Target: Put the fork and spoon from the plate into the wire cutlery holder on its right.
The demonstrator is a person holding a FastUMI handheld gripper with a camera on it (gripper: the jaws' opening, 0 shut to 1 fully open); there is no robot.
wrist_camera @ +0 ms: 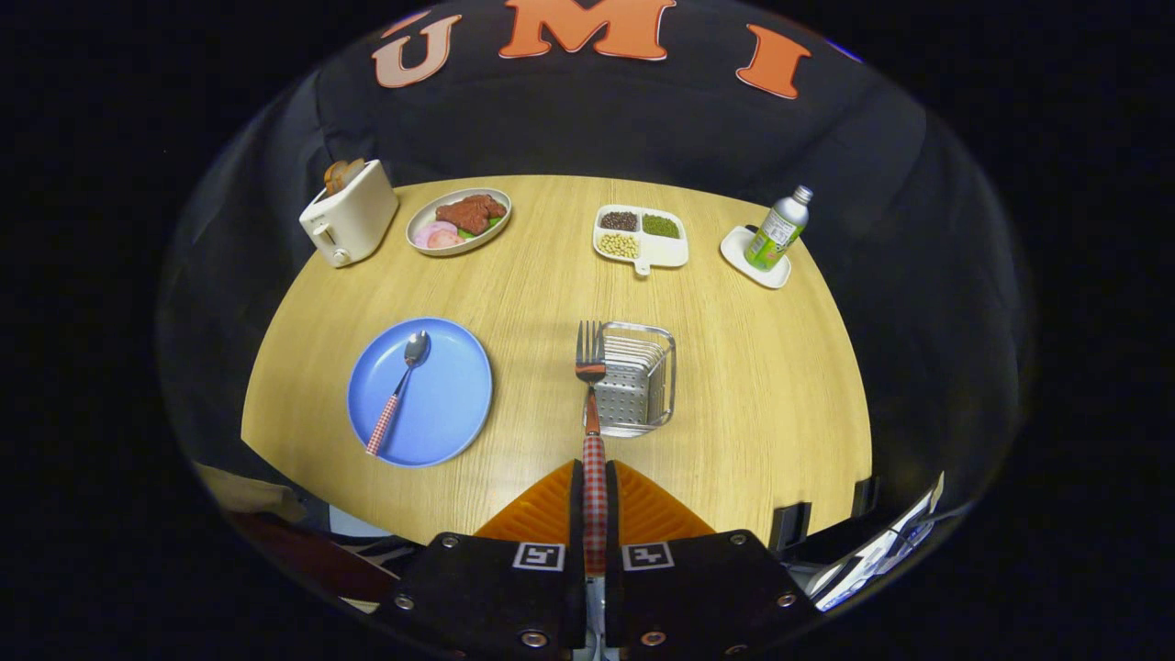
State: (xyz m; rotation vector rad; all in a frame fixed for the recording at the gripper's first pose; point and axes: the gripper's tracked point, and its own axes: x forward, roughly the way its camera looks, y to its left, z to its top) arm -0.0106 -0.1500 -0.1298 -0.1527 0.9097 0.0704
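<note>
We have the hand-held gripper [595, 514] clamped on the checked handle of the fork [590, 386], both fingers pressing it from either side near the handle's end, so the whole length of the fork sticks out ahead of us with its tines pointing away. We hold it that far back, we judge, so the fingers stay clear of the holder when the fork goes in. The tines hang over the near-left rim of the wire cutlery holder [643, 376], which sits on the tabletop [762, 395] just right of the blue plate [441, 404]; whether the fork touches the rim we cannot tell. The holder has a perforated metal floor and open wire sides, so a fork dropped flat could catch on the rim; tipping the tines down into it looks like the safer move. The spoon [399, 390] lies on the plate, bowl at the far end and checked handle reaching to the near-left edge, which leaves that handle free for a later grip. So the task looks about half in hand: fork carried, spoon untouched. Farther off, well apart from our work, stand a toaster [351, 220], a plate of food [459, 220], a divided dish of beans [640, 237] and a bottle [777, 229] on a small white coaster [739, 250].
</note>
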